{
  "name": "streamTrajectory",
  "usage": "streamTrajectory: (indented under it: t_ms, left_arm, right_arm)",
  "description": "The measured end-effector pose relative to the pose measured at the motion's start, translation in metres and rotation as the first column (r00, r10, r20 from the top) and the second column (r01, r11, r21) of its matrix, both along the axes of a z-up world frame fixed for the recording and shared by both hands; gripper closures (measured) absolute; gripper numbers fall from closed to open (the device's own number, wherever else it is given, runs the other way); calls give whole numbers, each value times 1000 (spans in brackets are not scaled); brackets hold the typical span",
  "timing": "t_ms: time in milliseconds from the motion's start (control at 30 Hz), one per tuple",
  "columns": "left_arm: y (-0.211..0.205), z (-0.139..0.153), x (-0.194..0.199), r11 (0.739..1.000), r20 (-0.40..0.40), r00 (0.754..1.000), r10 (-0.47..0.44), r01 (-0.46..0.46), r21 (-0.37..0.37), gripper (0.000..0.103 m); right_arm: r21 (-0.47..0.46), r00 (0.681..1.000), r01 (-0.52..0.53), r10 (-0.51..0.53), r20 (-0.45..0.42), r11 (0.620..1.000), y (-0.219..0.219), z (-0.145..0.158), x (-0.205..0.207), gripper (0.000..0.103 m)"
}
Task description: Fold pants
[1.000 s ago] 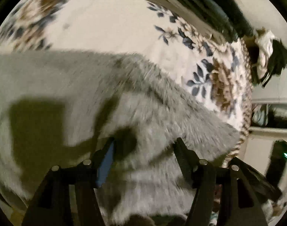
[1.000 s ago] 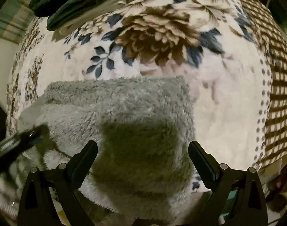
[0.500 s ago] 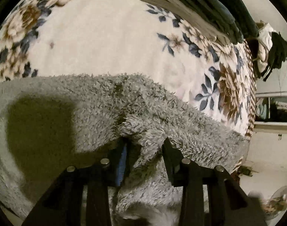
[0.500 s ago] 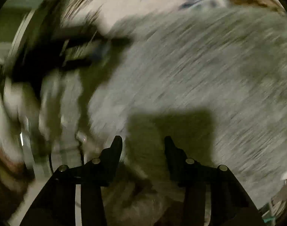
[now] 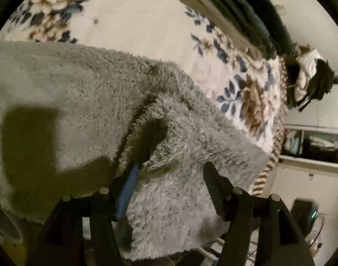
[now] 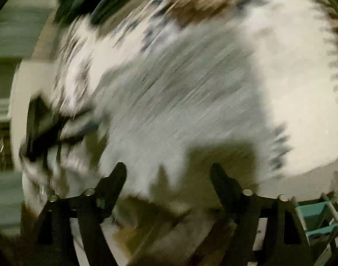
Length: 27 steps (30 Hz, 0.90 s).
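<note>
Fluffy grey pants [image 5: 80,93] lie folded on a floral blanket [image 5: 135,22]. In the left wrist view my left gripper [image 5: 171,170] is open, its fingers spread over a raised fold of the grey fleece [image 5: 164,119] near the pants' right end, with nothing held. The right wrist view is heavily motion-blurred: the grey pants [image 6: 180,102] fill the middle, and my right gripper [image 6: 169,173] is open just above their near edge. The other gripper shows as a dark blur [image 6: 42,130] at the left.
Folded dark and white cloth [image 5: 235,15] is stacked at the blanket's far side. A heap of clothes [image 5: 313,79] and shelves [image 5: 313,141] stand past the blanket's right edge. A teal rack [image 6: 319,217] shows at the lower right.
My left gripper has opened from nearly shut on the fleece fold and let it go. My right gripper has also opened wider and swings fast across the pants.
</note>
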<state>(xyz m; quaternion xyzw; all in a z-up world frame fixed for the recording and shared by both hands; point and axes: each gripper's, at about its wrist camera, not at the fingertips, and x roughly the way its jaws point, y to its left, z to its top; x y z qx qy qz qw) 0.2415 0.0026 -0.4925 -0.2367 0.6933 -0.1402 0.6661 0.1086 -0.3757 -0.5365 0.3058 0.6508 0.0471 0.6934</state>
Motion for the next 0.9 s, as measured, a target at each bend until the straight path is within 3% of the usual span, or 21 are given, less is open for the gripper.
streamTrajectory:
  t_ms: [167,200,233,267,333,400,500,667,733,767,800,833,867,900]
  left_arm:
    - [-27,-21,15,991,65,993,-94,87,103,45]
    - [-32,-23,17,987,82,990,-114,103,125,50]
    - [-35,-24,19,985,101,987,-124,111,129,64]
    - [-36,-23,20,986,116,985,-128,113,125,71]
    - [-37,-20,20,986,144,982,-125,106,129,85]
    - [-33,-16,17,990,164,981,-104,86,113,90]
    - [-27,-14,13,995,172,983,-63,48,93,93]
    - [-25,-21,15,997,136,990,-27,18,70,92]
    - [-21,-21,16,998,119,993,-3,-4,56,89]
    - [-18,-19,14,999,112,994,10,-16,51,89]
    - [-13,-16,11,999,108,994,27,-32,42,82]
    - [-6,-12,6,998,104,993,55,-57,23,71]
    - [3,-8,-3,995,100,990,96,-96,-11,63]
    - [15,-2,-16,989,94,984,149,-146,-40,43]
  right_arm:
    - [-19,999,-4,4,-32,1000,-34,-46,38,20]
    - [-8,999,-6,6,-53,1000,-38,-60,45,20]
    - [8,998,6,-6,-61,1000,-44,-70,51,20]
    - [53,998,19,-16,-59,998,-46,-79,55,20]
    - [60,999,41,-39,-28,997,-48,-88,67,32]
    - [43,998,63,-63,-2,997,-53,-84,69,68]
    - [27,994,106,-107,30,994,-56,-71,69,76]
    - [-24,995,98,-97,27,995,-56,-62,77,77]
    - [-46,997,71,-71,4,996,-53,-60,74,75]
    - [-53,998,53,-54,-13,997,-48,-61,75,68]
    - [-67,999,41,-43,-30,997,-45,-60,76,57]
    - [-76,998,36,-39,-40,996,-42,-57,74,49]
    - [-72,999,33,-36,-39,997,-39,-54,71,33]
    - [-62,999,27,-29,-29,998,-34,-46,66,14]
